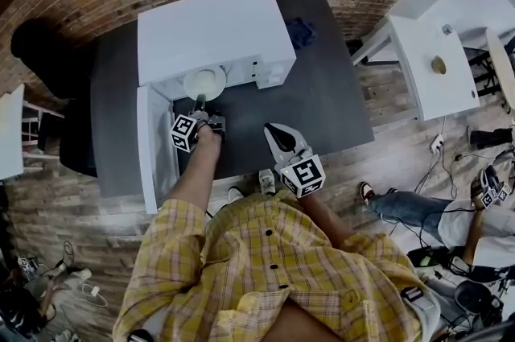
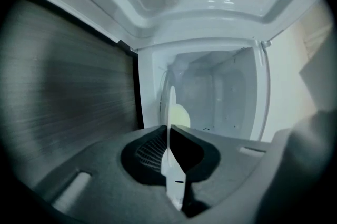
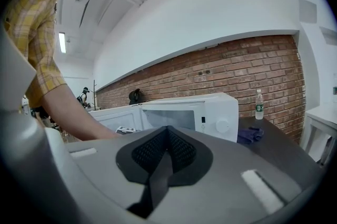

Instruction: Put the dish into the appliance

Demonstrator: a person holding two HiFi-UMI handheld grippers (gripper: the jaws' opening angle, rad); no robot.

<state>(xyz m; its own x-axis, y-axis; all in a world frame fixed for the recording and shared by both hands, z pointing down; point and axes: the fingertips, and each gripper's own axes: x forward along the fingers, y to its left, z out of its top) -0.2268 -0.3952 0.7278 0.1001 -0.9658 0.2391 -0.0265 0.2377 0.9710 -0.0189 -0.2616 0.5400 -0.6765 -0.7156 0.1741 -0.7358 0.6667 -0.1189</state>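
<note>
The left claw point(image 1: 200, 100) is clenched on the near rim of the dish point(image 1: 204, 83), and the left gripper view shows the pads pinching that thin white edge point(image 2: 169, 136). Gripping the rim alone likely leaves the rest of the dish free to reach ahead of the claw. The dish is level at the mouth of the microwave point(image 1: 213, 30), partly past the opening. Whether it already rests on the cavity floor point(image 2: 221, 112) I cannot tell.

The door point(image 1: 155, 147) is swung fully out to the left, so it stays clear of the forearm and gives a straight path in. The microwave stands at the back of the dark surface point(image 1: 322, 91).

The right claw point(image 1: 278, 138) is closed on nothing, and its own view shows the pads meeting with no gap point(image 3: 163, 157). It hangs near the front edge of the surface, well apart from the opening, probably parked out of the way since one claw carries the dish.

The job seems nearly done: pushing in, setting down and letting go remain.
</note>
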